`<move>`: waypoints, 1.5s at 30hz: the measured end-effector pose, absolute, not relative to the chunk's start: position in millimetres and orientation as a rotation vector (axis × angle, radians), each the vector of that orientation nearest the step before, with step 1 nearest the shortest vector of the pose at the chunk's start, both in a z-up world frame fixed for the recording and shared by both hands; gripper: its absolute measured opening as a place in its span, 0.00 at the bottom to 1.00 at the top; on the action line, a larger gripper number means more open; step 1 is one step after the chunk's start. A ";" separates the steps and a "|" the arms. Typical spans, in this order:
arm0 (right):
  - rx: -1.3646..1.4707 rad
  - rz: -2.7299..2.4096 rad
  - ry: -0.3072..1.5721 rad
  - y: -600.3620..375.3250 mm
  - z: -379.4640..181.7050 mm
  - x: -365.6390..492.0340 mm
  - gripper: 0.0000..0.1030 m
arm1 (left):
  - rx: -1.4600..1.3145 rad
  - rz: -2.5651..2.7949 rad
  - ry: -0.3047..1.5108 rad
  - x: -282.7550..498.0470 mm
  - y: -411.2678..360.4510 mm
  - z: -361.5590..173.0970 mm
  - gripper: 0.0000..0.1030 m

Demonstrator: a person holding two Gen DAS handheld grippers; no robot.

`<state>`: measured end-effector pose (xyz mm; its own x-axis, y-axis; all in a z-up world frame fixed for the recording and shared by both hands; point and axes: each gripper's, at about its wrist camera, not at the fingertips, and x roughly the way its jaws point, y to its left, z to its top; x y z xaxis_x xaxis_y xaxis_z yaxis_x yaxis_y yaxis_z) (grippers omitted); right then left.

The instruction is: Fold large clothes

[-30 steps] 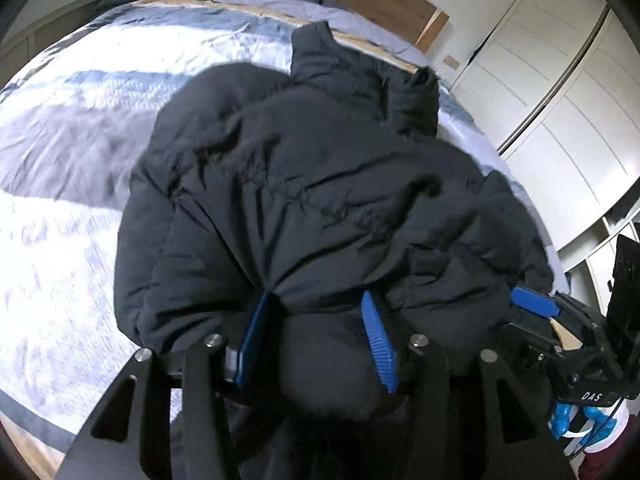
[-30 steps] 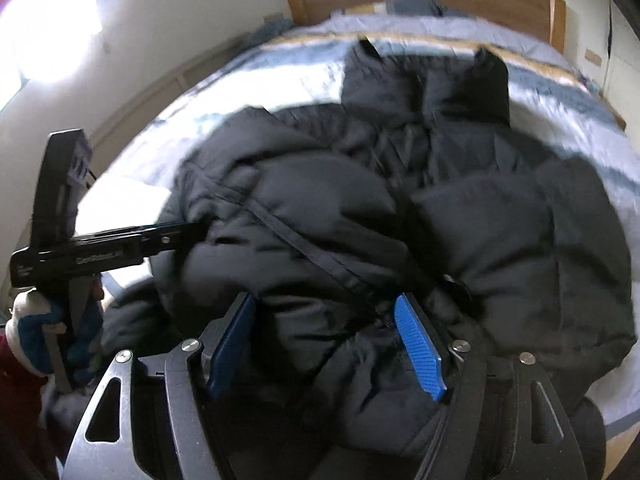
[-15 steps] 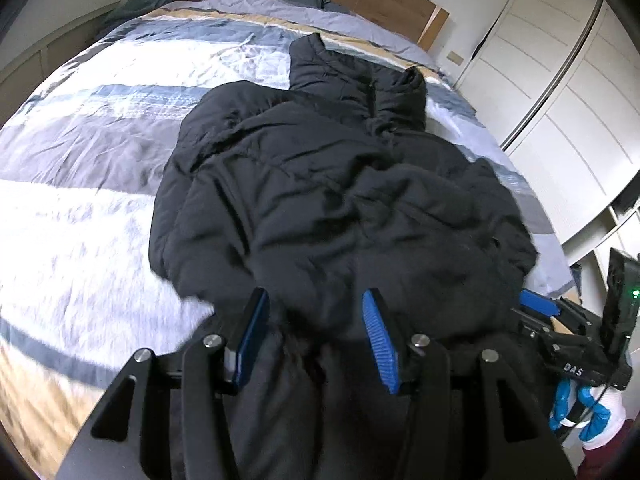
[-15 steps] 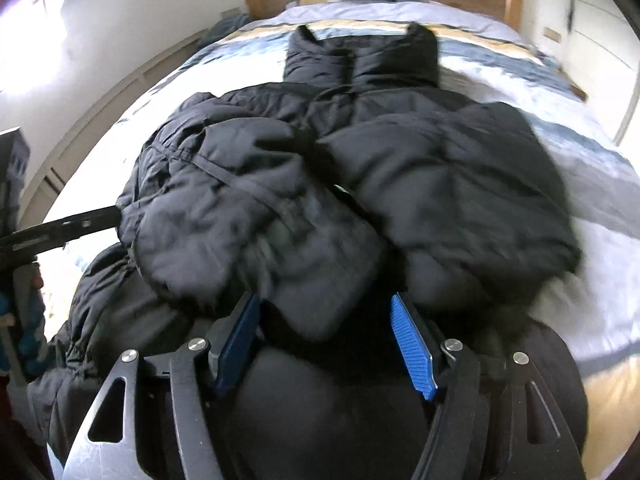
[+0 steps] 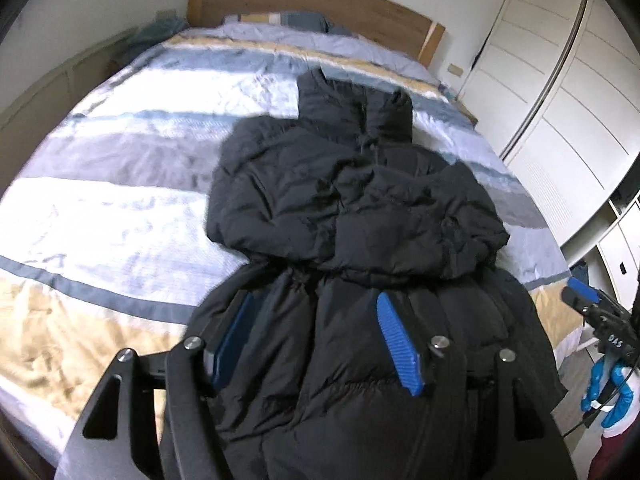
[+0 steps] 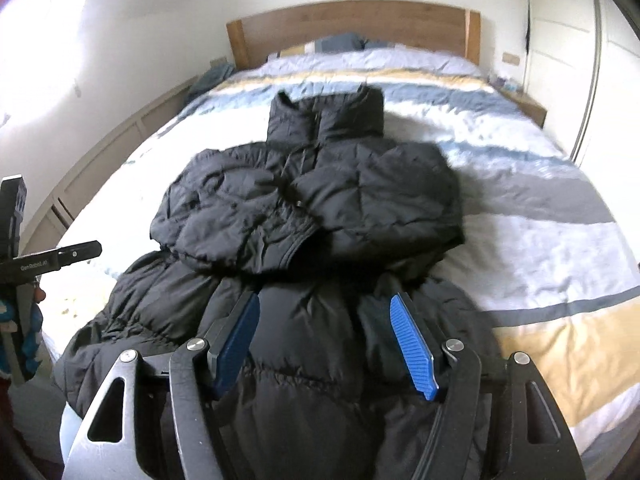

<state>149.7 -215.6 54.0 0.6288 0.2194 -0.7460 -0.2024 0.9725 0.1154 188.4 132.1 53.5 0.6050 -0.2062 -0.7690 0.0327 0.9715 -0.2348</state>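
A striped duvet [image 5: 120,208] in blue, white and tan covered the bed. Behind it stood a wooden headboard [image 6: 352,20]. White wardrobe doors [image 5: 560,92] lined one side.

White letters "DAS" stand on the right tongs [image 5: 582,294], seen at the edge of the left wrist view. The left tongs' black bar [image 6: 52,262] carries "GenRobot.AI" in the right wrist view.

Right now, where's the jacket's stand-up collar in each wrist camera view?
Left wrist: collar sits upper centre, right of middle.
Right wrist: collar sits upper centre, almost dead middle.
Shared landmark: the wooden headboard beyond it.
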 end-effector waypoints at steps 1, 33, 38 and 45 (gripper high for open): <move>0.026 0.238 0.838 -220.6 63.2 144.1 0.65 | -0.202 -0.133 0.895 183.9 134.6 62.3 0.60; 0.301 0.290 0.824 -304.4 59.3 538.3 0.76 | -0.315 -0.256 0.938 627.2 175.5 55.2 0.64; 0.283 0.315 0.876 -284.4 30.3 614.5 0.76 | -0.435 -0.279 0.967 698.4 169.3 9.3 0.64; 0.378 0.371 0.915 -261.3 -13.9 698.8 0.76 | -0.545 -0.320 0.975 766.0 158.8 -37.0 0.64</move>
<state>698.8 -261.3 -13.9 0.5562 0.4633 -0.6900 -0.1484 0.8722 0.4661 766.0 158.8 -37.0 0.5303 -0.4894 -0.6923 0.0154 0.8219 -0.5694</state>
